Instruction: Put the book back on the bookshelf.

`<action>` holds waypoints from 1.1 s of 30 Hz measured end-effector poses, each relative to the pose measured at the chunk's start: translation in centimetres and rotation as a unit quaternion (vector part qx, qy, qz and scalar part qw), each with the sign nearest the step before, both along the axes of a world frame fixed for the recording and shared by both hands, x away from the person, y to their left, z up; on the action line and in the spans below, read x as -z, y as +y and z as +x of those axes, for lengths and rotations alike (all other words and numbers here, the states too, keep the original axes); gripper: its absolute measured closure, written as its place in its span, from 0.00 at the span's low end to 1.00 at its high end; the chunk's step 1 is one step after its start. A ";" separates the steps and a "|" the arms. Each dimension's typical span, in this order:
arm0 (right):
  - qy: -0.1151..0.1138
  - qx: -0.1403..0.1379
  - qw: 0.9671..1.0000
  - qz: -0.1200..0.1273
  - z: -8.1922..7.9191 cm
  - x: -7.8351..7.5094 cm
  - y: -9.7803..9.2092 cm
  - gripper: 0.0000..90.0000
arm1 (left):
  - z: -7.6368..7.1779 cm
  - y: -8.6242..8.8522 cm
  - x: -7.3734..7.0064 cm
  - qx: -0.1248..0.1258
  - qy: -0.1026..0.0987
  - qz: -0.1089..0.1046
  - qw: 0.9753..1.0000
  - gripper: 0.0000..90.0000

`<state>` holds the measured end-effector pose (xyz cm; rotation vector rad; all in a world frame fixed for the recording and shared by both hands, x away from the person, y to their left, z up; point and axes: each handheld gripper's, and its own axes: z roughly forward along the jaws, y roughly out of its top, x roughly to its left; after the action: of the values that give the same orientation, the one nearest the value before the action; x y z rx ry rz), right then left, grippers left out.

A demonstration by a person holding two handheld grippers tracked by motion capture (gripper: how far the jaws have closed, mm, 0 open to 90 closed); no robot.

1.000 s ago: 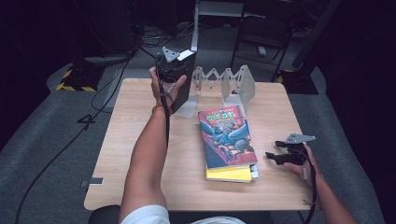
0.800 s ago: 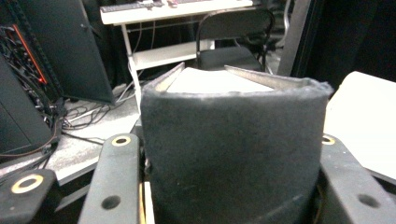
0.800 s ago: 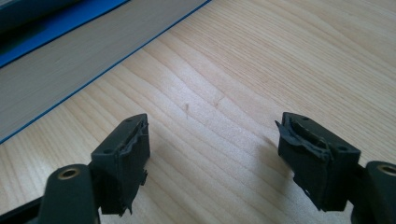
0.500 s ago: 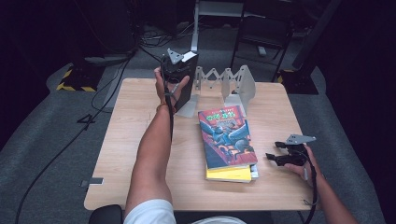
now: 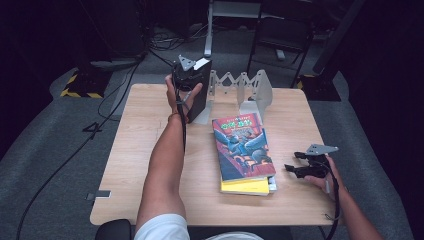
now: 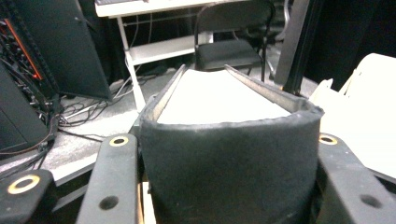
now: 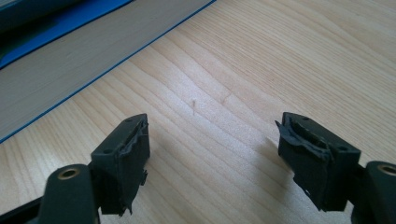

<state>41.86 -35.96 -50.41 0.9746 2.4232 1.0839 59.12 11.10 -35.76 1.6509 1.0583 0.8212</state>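
Right gripper (image 5: 300,169) sits low on the tabletop (image 5: 140,150) by the stacked books (image 5: 243,150), fingers spread wide, nothing in them. Farther back, the left gripper (image 5: 187,80) has a black book (image 5: 200,90) clamped upright at the far edge – beside the metal bookstand (image 5: 250,90).

On the table (image 5: 140,165), a stack of books (image 5: 243,150) lies right of centre. Behind it stands a folding rack (image 5: 250,87). A book (image 5: 199,90) stands upright at the rack's left end.
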 end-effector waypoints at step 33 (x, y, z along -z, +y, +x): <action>0.000 0.000 1.000 0.000 0.0 0.0 0.0 0.28 | -1.9 1.7 -0.7 0.026 0.066 0.063 0.996 0.46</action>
<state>41.88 -35.94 -50.41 0.9743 2.4233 1.0837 57.18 12.84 -35.08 1.8515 1.0681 0.7668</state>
